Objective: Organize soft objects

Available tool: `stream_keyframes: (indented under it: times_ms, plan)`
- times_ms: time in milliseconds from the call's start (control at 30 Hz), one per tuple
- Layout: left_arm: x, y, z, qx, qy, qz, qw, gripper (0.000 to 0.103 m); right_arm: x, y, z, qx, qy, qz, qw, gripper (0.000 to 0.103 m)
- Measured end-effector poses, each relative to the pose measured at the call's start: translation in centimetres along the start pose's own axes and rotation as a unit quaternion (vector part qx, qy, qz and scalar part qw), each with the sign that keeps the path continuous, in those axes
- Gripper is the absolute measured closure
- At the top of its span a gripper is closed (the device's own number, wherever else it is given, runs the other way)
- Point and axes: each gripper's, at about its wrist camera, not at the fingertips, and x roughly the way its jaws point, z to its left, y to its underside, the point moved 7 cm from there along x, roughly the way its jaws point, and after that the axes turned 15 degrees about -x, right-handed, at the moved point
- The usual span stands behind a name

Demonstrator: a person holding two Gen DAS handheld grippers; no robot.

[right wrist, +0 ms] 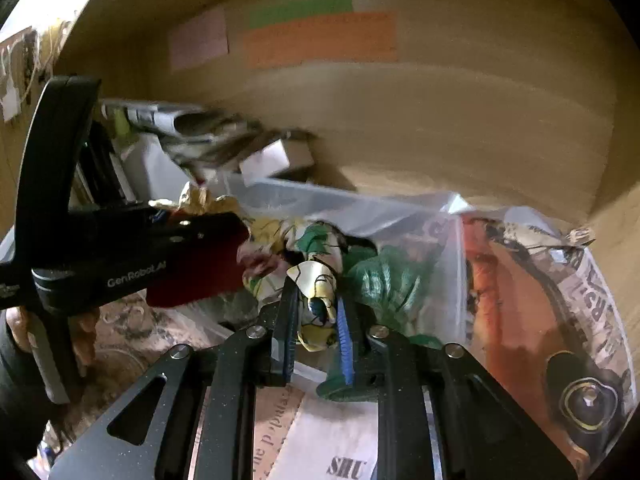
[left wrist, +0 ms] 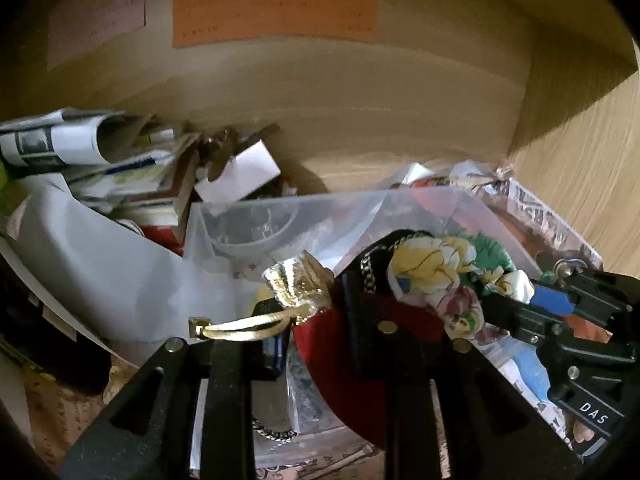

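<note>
A floral scarf [left wrist: 444,276], yellow, green and pink, is bunched over a clear plastic bin [left wrist: 288,208]. My right gripper [right wrist: 318,312] is shut on a fold of the scarf [right wrist: 320,280]; it enters the left wrist view from the right [left wrist: 548,300]. My left gripper [left wrist: 320,320] is shut on a red velvet pouch [left wrist: 340,360] with a gold bow [left wrist: 296,280] and a gold strap [left wrist: 240,326]. The left gripper shows at the left of the right wrist view [right wrist: 224,236], touching the scarf.
A wooden shelf back wall [left wrist: 360,92] carries orange [left wrist: 276,16], green and pink paper labels. Rolled papers and boxes [left wrist: 100,152] pile at the left. A printed plastic bag [right wrist: 540,300] lies at the right. A white box [left wrist: 240,176] sits behind the bin.
</note>
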Motion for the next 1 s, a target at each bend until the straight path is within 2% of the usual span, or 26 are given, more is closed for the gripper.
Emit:
stream_keyframes:
  times_ms: [67,133,167,200,300,400,500,667,800,1000]
  plan:
    - [0.3,0.3,0.1,-0.001,-0.003,0.004,1.0,0.059,0.3,0.2,0.1,-0.004,0.004,0.005,1.0,0.084]
    - [0.1,0.4,0.3,-0.003,-0.005,0.0,1.0,0.048,0.4,0.4,0.3,-0.008,0.005,0.007,1.0,0.076]
    - [0.0,0.4,0.3,-0.002,-0.005,-0.002,1.0,0.043,0.3,0.4,0.3,-0.009,0.007,0.007,1.0,0.069]
    - [-0.3,0.3,0.3,-0.003,-0.005,-0.006,1.0,0.042,0.4,0.4,0.4,-0.011,0.01,0.007,1.0,0.059]
    - [-1.4,0.1,0.4,-0.005,-0.002,-0.018,0.9998,0.04,0.2,0.4,0.3,-0.012,0.018,0.002,1.0,0.045]
    - [-2.9,-0.1,0.5,-0.011,0.006,-0.027,0.9996,0.038,-0.6,0.0,0.1,-0.01,0.028,-0.011,0.999,0.038]
    - [-4.9,-0.5,0.4,-0.012,0.014,-0.046,0.9988,0.038,-1.7,-0.5,-0.2,-0.007,0.035,-0.024,0.999,0.034]
    - [-9.3,-1.2,-0.3,-0.001,0.011,-0.115,0.9933,0.033,-4.6,-1.6,-0.5,0.003,0.047,-0.058,0.997,0.034]
    - [-12.8,-1.3,-1.1,0.005,0.025,-0.151,0.9882,0.032,-7.6,-2.7,-0.6,0.006,0.061,-0.094,0.994,0.025]
    - [-17.4,-1.0,-2.3,0.009,0.049,-0.191,0.9804,0.02,-12.0,-3.9,0.1,0.007,0.081,-0.146,0.986,0.02]
